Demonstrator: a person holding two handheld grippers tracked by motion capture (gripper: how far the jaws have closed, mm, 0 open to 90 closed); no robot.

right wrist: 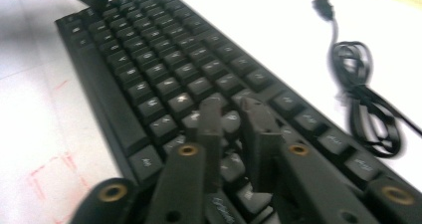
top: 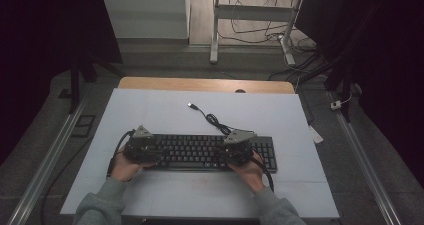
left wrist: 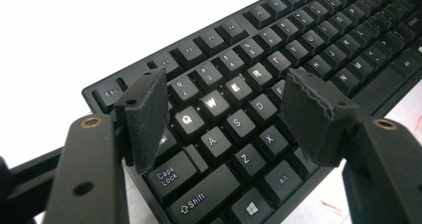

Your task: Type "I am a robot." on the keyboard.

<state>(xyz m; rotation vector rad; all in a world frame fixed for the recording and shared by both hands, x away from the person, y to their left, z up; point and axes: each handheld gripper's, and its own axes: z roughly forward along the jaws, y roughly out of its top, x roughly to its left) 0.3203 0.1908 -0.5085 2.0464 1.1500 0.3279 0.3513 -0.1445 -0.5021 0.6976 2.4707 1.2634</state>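
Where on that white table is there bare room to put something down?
The widest free patch is the far left of the table, behind the keyboard and left of the cable. The far right corner beyond the cable is bare too. A narrower strip runs along the near edge. The keyboard's ends are crowded by the left gripper and right gripper.

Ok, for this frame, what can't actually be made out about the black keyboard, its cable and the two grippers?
- Black full-size keyboard: key legends too small in the high view; smeared by blur in the right gripper view.
- Right gripper: jaws nearly closed over the keys; blur hides whether they touch one.
- Black coiled USB cable: its join to the keyboard is cut off by the right gripper view's edge.
- Left gripper: open above QWER; contact unclear.
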